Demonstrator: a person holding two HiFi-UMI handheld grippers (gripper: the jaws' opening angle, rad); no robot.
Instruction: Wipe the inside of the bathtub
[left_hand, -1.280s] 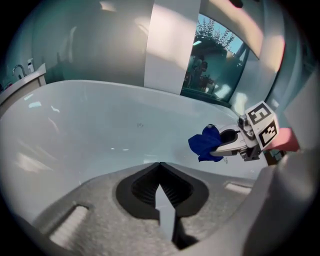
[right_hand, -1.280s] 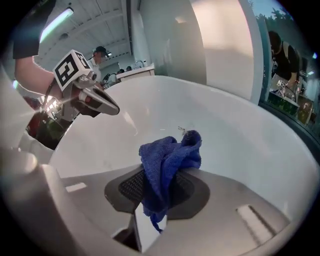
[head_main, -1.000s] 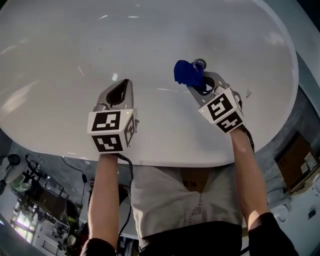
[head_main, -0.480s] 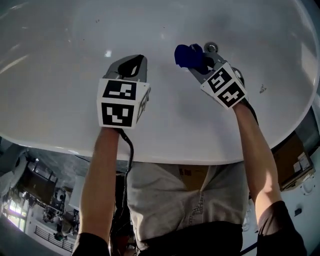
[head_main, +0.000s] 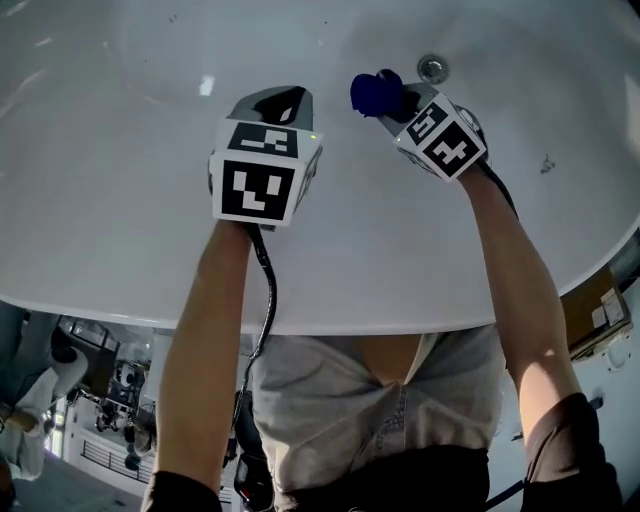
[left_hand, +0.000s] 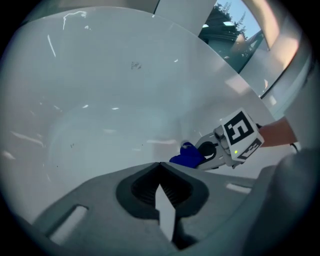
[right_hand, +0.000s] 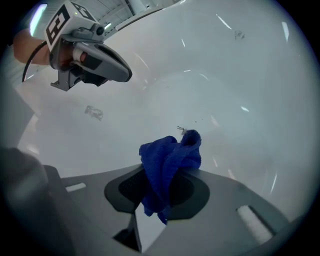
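Blue cloth (head_main: 375, 94) sat clamped in the right gripper (head_main: 396, 103) near the drain (head_main: 432, 68). The left gripper (head_main: 283, 101) was closed, empty, over the bathtub (head_main: 110, 190).

At my lower left I see cluttered racks (head_main: 100, 420) of gear; at my right, a brown box (head_main: 595, 308) beside a white panel (head_main: 612, 400).

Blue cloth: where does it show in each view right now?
Head view: blue cloth upper centre-right, at the right gripper's tip, just left of the drain.
Left gripper view: cloth low, right of centre, at that same gripper's tip.
Right gripper view: cloth low centre, pinched in its own tongs.
Shared landmark: the bathtub's white inner wall lies behind it in all three.
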